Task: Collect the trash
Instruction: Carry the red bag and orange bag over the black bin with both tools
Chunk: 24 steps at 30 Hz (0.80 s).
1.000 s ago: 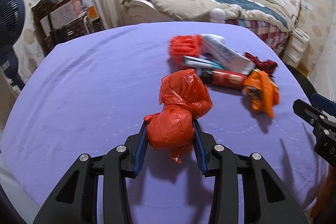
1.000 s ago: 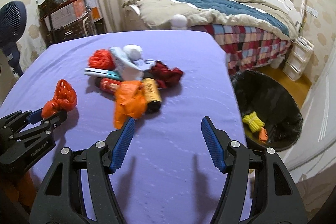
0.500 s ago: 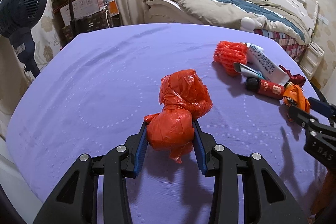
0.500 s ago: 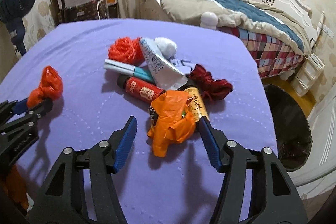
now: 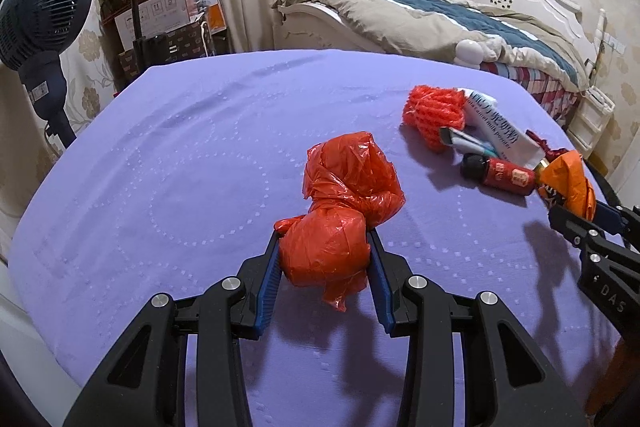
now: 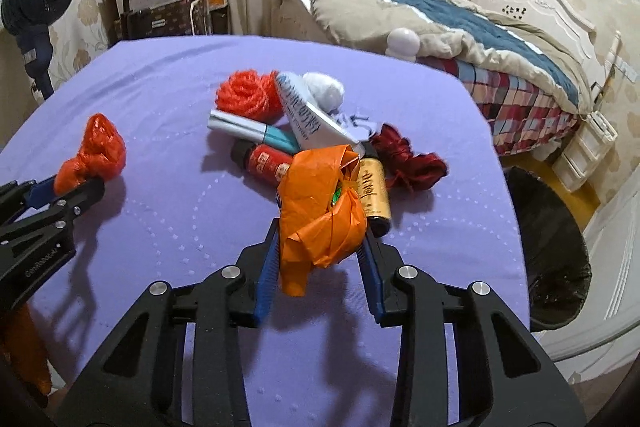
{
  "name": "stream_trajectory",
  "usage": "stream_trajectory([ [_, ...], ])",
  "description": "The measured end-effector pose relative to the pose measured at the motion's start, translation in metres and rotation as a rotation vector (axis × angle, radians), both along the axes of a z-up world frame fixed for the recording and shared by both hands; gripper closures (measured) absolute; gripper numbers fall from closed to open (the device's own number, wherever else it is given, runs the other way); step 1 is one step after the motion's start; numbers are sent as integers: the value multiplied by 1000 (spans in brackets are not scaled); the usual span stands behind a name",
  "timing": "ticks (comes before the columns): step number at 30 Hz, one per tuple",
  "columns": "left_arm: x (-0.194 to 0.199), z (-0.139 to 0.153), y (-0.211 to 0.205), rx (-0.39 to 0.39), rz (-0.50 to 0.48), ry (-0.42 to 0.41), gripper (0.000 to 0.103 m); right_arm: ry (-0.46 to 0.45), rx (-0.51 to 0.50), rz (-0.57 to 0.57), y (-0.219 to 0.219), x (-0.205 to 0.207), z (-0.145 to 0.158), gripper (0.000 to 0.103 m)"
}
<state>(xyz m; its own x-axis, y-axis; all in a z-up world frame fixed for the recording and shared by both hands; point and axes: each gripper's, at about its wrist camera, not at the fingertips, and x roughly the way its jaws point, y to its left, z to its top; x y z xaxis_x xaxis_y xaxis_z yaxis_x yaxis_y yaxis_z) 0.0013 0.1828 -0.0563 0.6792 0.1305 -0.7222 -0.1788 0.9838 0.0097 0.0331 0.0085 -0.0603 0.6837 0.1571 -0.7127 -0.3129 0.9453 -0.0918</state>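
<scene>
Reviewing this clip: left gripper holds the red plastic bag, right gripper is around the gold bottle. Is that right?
Not quite. The right gripper is closing around the orange plastic bag, not the gold bottle lying beside it, as the right wrist view shows. The left gripper does hold the red plastic bag.

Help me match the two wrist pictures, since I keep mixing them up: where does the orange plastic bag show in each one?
Left wrist view: the orange plastic bag sits at the far right edge, at the tips of the right gripper.
Right wrist view: the bag is at centre, between the closing jaws of that gripper.
Shared landmark: the red bottle lies beside the bag in both.
</scene>
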Motion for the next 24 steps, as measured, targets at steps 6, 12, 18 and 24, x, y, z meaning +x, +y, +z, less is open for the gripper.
stream_trajectory([
  [6,-4,13,-21,-3,-53,-41,63,-32,34,-42,-23,-5,16,68],
  [12,1,26,-56,-17,-132,-76,63,-59,56,-113,-57,-6,27,68],
  [18,16,35,-100,-33,-220,-100,63,-87,71,-206,-100,-4,34,68],
  [24,38,40,-149,-52,-305,-102,63,-95,82,-301,-149,8,34,68],
])
